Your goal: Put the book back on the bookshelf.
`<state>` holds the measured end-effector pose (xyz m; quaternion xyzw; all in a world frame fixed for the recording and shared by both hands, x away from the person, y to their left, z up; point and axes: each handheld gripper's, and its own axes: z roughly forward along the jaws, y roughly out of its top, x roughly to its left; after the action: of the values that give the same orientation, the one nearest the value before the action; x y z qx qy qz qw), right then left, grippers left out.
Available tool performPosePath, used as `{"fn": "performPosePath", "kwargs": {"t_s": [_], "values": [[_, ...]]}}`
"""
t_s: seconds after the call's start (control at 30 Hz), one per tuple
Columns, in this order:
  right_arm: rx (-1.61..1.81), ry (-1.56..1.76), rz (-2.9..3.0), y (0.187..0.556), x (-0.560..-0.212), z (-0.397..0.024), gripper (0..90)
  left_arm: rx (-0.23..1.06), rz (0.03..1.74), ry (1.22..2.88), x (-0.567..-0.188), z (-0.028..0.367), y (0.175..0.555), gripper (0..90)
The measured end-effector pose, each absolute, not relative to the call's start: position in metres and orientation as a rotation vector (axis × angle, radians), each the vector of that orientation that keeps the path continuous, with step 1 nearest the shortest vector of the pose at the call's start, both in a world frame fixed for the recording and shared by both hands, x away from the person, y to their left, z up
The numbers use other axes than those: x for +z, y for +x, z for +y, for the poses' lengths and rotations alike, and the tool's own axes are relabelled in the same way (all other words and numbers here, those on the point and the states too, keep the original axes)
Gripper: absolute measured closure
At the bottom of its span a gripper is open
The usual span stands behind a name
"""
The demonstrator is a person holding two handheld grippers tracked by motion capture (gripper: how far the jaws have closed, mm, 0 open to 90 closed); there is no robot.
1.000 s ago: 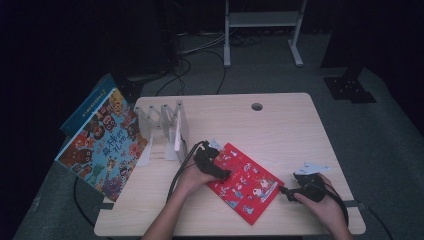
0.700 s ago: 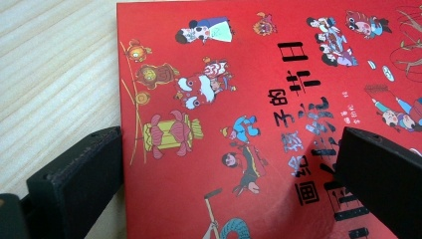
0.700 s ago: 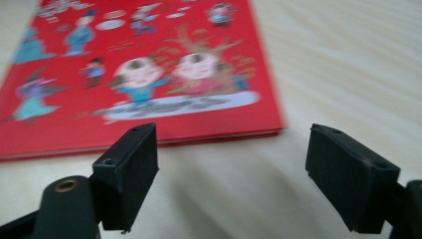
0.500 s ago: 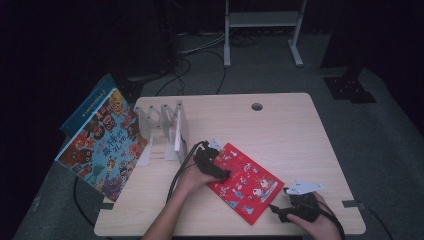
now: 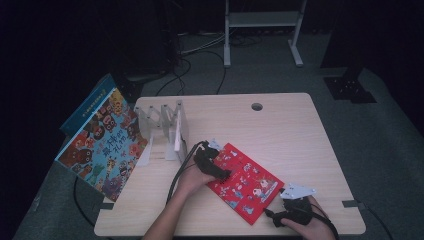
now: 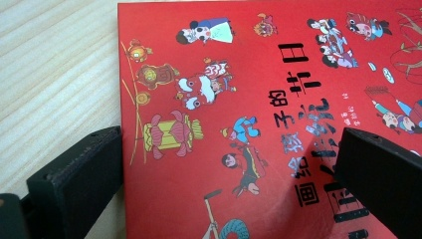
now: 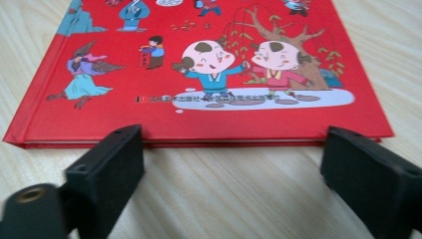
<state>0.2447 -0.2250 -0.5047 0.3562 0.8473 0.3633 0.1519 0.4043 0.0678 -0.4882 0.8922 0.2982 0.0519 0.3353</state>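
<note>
While the red picture book (image 5: 244,183) lies flat, low and centre on the pale wood-grain table (image 5: 280,130), nothing is lifted yet. Left gripper (image 5: 220,174) rests open across its glossy hardcover corner; right gripper (image 7: 234,174), jaws just widened, faces the book's thin edge with nothing between them.

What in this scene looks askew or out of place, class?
Two things. The red book lies flat but skewed, its edges diagonal to the table edges. The large picture book at the table's left leans tilted past that edge, beside the white rack, not in it. Nothing looks spilled or damaged.
</note>
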Motion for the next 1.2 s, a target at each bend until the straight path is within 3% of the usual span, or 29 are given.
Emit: {"fn": "performPosePath", "kwargs": {"t_s": [0.07,0.6,1.2], "values": [[1.033,1.019,2.455,0.244,-0.505,-0.219,0.2,0.136,0.783,2.32,-0.489,0.068,0.404,0.0],[1.023,1.021,2.457,0.245,-0.506,-0.217,0.0,0.042,0.833,2.23,-0.488,0.075,0.408,0.0],[1.025,1.023,2.458,0.243,-0.505,-0.22,0.0,0.042,0.798,2.16,-0.468,0.079,0.403,0.0]]}}
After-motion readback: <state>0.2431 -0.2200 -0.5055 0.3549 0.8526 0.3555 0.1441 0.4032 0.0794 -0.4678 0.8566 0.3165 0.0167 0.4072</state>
